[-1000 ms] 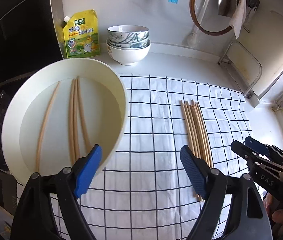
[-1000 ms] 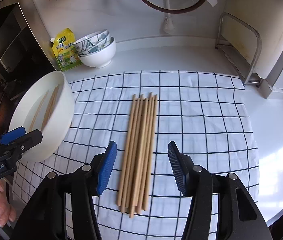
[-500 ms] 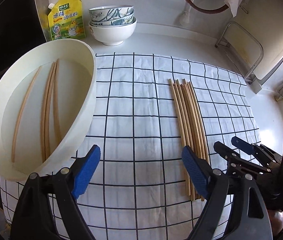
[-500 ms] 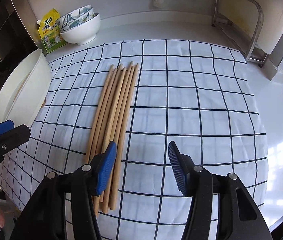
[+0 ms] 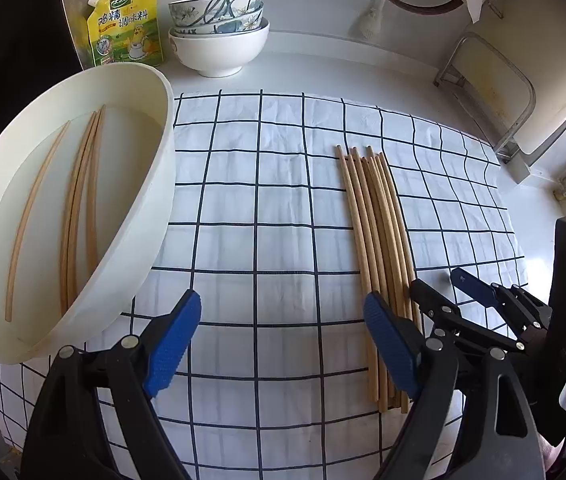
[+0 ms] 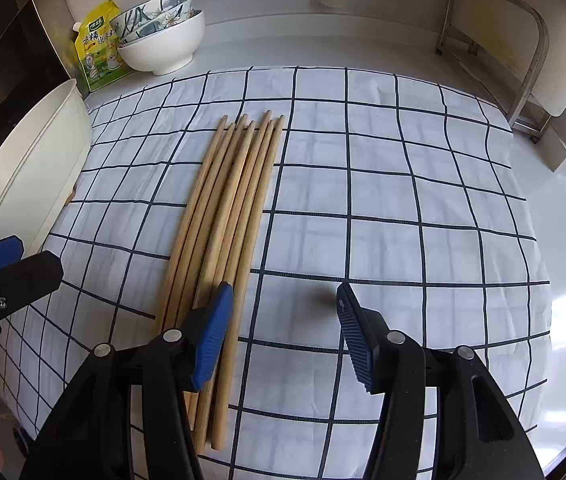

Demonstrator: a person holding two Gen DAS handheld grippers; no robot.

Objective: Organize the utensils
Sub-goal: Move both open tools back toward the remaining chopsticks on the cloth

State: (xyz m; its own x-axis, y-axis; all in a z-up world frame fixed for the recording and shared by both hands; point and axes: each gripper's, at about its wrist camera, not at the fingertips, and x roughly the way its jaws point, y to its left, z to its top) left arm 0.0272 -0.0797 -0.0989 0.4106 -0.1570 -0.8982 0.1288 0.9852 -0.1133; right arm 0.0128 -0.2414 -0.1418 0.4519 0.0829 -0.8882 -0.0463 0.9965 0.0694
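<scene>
I am looking down at a white cloth with dark lines lying on the counter. A bunch of wooden chopsticks is lying side by side on the cloth, all pointing the same way.

My right gripper is hanging just over the near end of the bunch. Its blue pads are standing apart, and nothing is squeezed between them. The left pad is sitting over the right side of the bunch, but I cannot tell if it is touching the sticks. The other pad is over bare cloth.

My left gripper is standing wide apart too, with only cloth between its pads. It is sitting between the bunch and a big white basin. The basin is resting on the left edge of the cloth, and four more chopsticks are lying inside it.

At the back, some stacked bowls are sitting next to a yellow pouch. A metal rack is standing at the far right.
</scene>
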